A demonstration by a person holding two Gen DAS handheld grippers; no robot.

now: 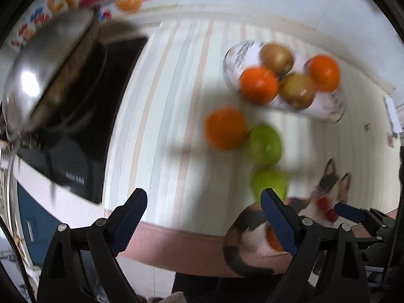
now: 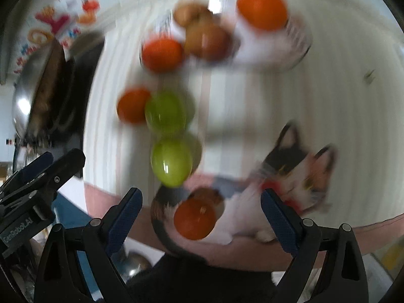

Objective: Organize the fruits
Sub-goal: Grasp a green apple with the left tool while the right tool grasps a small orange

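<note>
Four fruits are seen gathered in the glass bowl (image 1: pixel 335 111); three oranges (image 1: pixel 225 128) and two green apples (image 1: pixel 264 143) are left outside. Left gripper (image 1: pixel 204 223) and right gripper (image 2: pixel 202 221) are held wide, empty.

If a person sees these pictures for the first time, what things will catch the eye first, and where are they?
The bright fruit stands out first: two oranges and two brownish fruits in a clear bowl at the far side of the striped cloth, with one orange and two green apples loose before it. Near the front edge is a cat picture on the mat, an orange fruit on it.
</note>
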